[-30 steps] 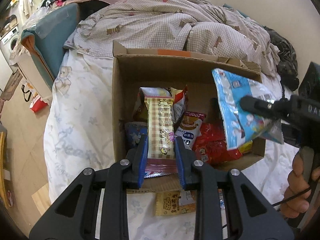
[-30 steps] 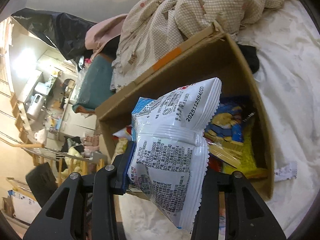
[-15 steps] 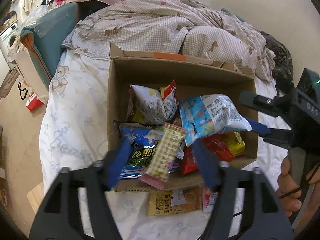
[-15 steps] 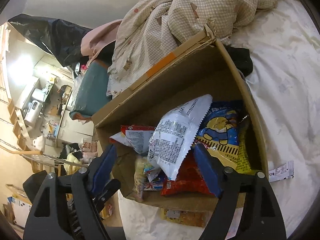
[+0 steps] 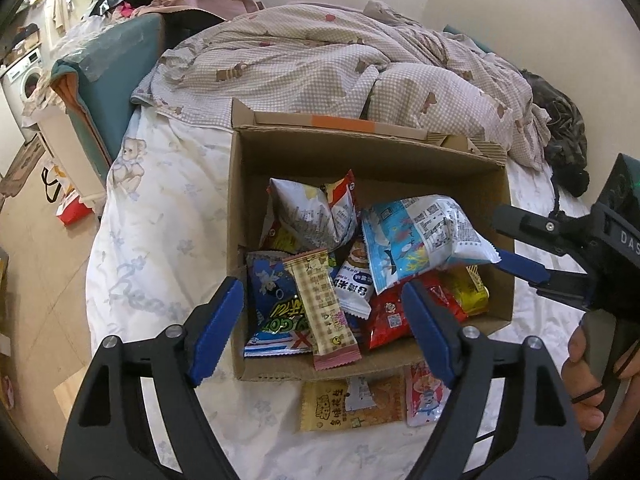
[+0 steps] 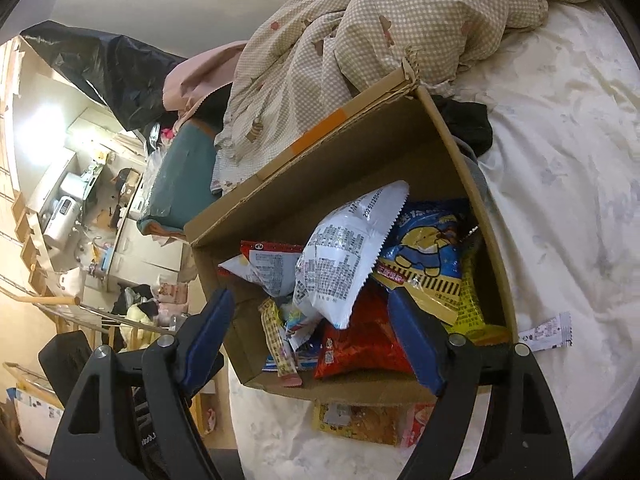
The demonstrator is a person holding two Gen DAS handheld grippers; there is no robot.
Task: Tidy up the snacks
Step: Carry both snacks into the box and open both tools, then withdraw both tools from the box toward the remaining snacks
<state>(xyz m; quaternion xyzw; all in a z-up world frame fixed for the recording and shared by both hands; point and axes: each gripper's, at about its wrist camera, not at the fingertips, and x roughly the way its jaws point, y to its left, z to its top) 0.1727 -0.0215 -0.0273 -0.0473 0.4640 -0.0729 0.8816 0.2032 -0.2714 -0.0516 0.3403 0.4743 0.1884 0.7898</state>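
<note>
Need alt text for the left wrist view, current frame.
An open cardboard box on a white bedsheet holds a heap of snack packets, with the left gripper open and empty over its near edge. Two more packets lie on the sheet outside it.

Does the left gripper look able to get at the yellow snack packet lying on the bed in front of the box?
Probably yes. The left gripper is open, and the yellow packet lies uncovered on the sheet just outside the cardboard box, below its fingers.
</note>
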